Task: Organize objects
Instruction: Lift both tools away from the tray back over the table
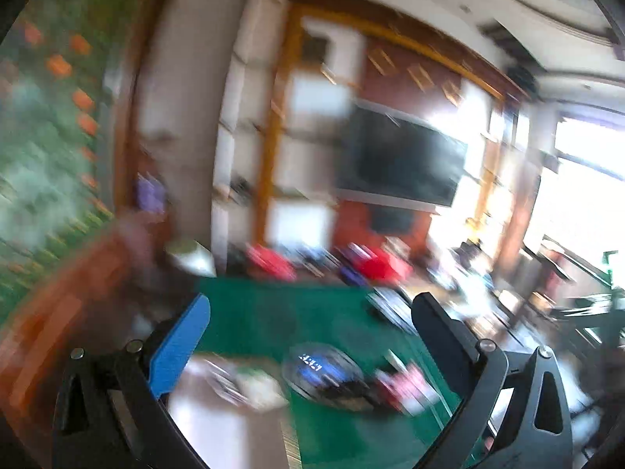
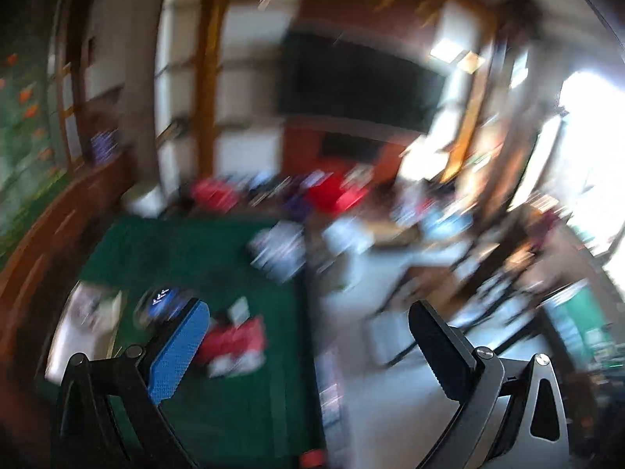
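So both views are pretty smeared here, and we can only call the big shapes; the left gripper point(image 1: 310, 318) has its fingers spread wide with nothing between them, and the right gripper point(image 2: 308, 326) is spread wide and empty too; we read that as both being carried high over the green mat point(image 1: 265, 312), ready to go for whichever item comes first, though that's our guess. The stuff to organize sits on that mat; there's a round dark gadget with a lit blue display point(image 1: 318, 367), a red-and-white packet point(image 1: 406, 385) just beside it, and a white box point(image 1: 218, 410) at the near left; none of it is being touched. The left view looks almost straight down the mat, so the gadget lands between the fingers; the right view sits further right, pushing mat and items behind its blue finger pad point(image 2: 177, 351), and it shows the pale floor point(image 2: 390, 410) beside the mat plus a blurry white-blue bundle point(image 2: 279, 252) at the mat's far edge; what that bundle is, we can't tell.
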`<control>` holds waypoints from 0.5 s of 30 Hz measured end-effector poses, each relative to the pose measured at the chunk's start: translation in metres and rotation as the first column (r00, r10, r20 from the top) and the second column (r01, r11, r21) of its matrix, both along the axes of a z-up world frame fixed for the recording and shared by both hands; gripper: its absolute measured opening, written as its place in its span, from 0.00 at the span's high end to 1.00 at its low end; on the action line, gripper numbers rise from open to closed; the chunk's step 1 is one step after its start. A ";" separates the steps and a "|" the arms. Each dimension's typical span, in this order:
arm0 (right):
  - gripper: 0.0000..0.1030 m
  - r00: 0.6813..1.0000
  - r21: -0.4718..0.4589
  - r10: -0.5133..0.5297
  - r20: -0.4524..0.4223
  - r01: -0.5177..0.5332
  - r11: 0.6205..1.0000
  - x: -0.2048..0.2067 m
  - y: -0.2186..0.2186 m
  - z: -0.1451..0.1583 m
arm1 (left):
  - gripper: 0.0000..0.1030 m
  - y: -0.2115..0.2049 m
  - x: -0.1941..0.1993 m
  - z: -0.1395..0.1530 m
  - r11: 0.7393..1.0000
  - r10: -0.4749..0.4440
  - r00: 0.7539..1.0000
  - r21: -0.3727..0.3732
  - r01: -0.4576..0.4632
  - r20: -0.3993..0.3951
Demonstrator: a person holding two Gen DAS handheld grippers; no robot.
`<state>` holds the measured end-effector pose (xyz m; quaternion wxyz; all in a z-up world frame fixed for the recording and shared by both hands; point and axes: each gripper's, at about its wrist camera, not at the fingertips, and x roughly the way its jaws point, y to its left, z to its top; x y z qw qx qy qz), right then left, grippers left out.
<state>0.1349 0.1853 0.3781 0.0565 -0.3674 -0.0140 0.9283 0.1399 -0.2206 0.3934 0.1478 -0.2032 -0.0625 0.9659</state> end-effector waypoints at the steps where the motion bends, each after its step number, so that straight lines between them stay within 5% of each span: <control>1: 0.00 0.999 -0.035 0.032 0.017 -0.031 0.999 -0.008 -0.004 -0.045 | 0.00 0.022 -0.012 -0.038 0.998 -0.063 0.998 0.005 0.063 0.028; 5: 0.00 0.987 -0.121 0.137 0.087 -0.126 0.985 -0.046 -0.022 -0.167 | 0.00 0.092 -0.049 -0.135 0.986 -0.155 0.986 -0.060 0.158 0.061; 8: 0.00 0.977 -0.173 0.163 0.136 -0.138 0.975 -0.095 -0.035 -0.220 | 0.00 0.120 -0.086 -0.190 0.991 -0.107 0.981 -0.061 0.118 0.160; 11: 0.00 0.963 -0.195 0.187 0.195 -0.149 0.969 -0.153 -0.051 -0.249 | 0.00 0.114 -0.111 -0.240 0.994 -0.109 0.951 0.056 0.097 0.291; 13: 0.00 0.945 -0.228 0.228 0.235 -0.175 0.958 -0.188 -0.067 -0.264 | 0.00 0.108 -0.113 -0.254 0.996 -0.082 0.945 0.051 0.069 0.316; 15: 0.00 0.918 -0.357 0.302 0.258 -0.200 0.912 -0.225 -0.082 -0.278 | 0.00 0.097 -0.109 -0.265 0.998 -0.065 0.941 0.033 0.057 0.331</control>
